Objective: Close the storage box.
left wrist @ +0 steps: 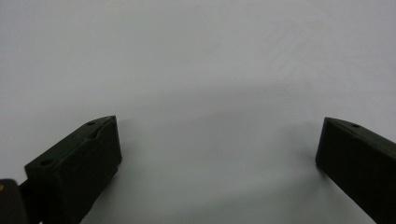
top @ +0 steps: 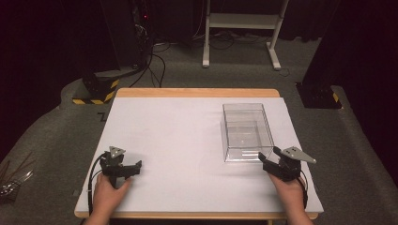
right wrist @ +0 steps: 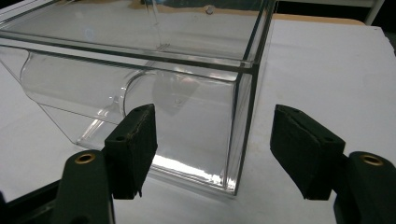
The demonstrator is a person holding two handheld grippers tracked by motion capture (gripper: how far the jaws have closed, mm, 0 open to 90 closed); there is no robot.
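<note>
My left gripper [top: 133, 168] rests on the bench [top: 178, 140], well to the left of the clear plastic box [top: 246, 132], its fingers [left wrist: 88, 158] spread wide over bare white surface with nothing between them.

The box stands upright and open-topped on the right half of the bench, and nothing lies in it that I can see. Its long axis runs away from me toward the far edge; the short end wall nearest me carries a curved scoop-shaped cutout, so I take that end as its front, pointing back at me. I judge it light, rigid and slick: thin hard walls that will not give under pressure and could slip on smooth pads or crack if squeezed hard. The best hold looks to be a single wall pinched near the top rim, close to a corner where it is stiffest.

My right gripper [top: 265, 163] sits just beside the box's near right corner, fingers [right wrist: 135, 144] spread, the vertical corner edge standing between them but not touched.
</note>
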